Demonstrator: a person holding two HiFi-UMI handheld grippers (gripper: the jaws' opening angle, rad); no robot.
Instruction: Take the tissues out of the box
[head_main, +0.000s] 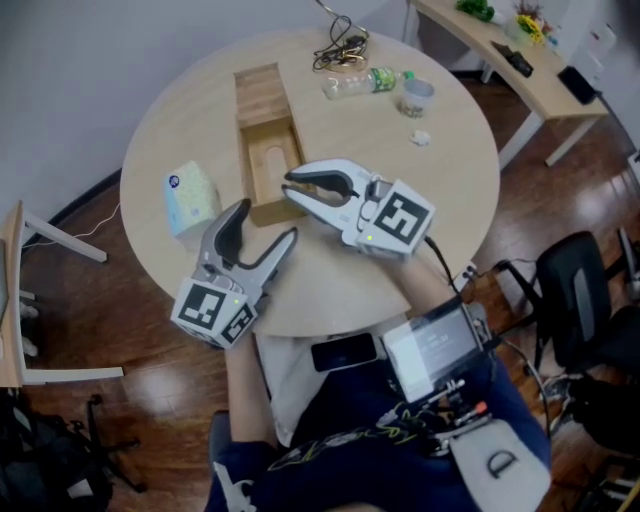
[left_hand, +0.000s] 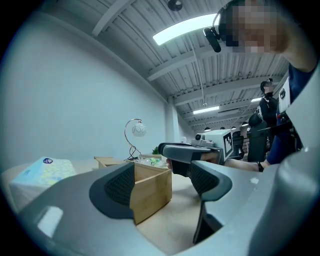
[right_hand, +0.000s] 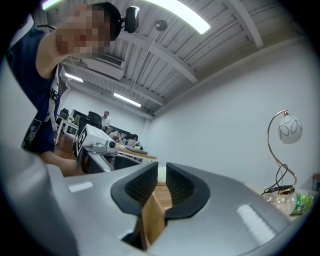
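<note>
A round wooden surface (head_main: 440, 190) carries an open wooden box (head_main: 247, 165), its compartment apparently empty in the head view. The right gripper (head_main: 288, 185) has its fingers closed on the box's near right wall, and the right gripper view shows the wooden edge pinched between the pads. The left gripper (head_main: 268, 220) rests level just in front of the box's near corner, fingers spread wide with nothing clamped between them. The tissue pack (head_main: 190, 197) lies flat on the surface left of the box, clear of it, so the removal looks essentially done. The clean finish is probably to open the right fingers fully before drawing back, so the light box is not dragged. A bottle (head_main: 365, 82) and cup (head_main: 416, 95) stand well apart, near the far edge.
</note>
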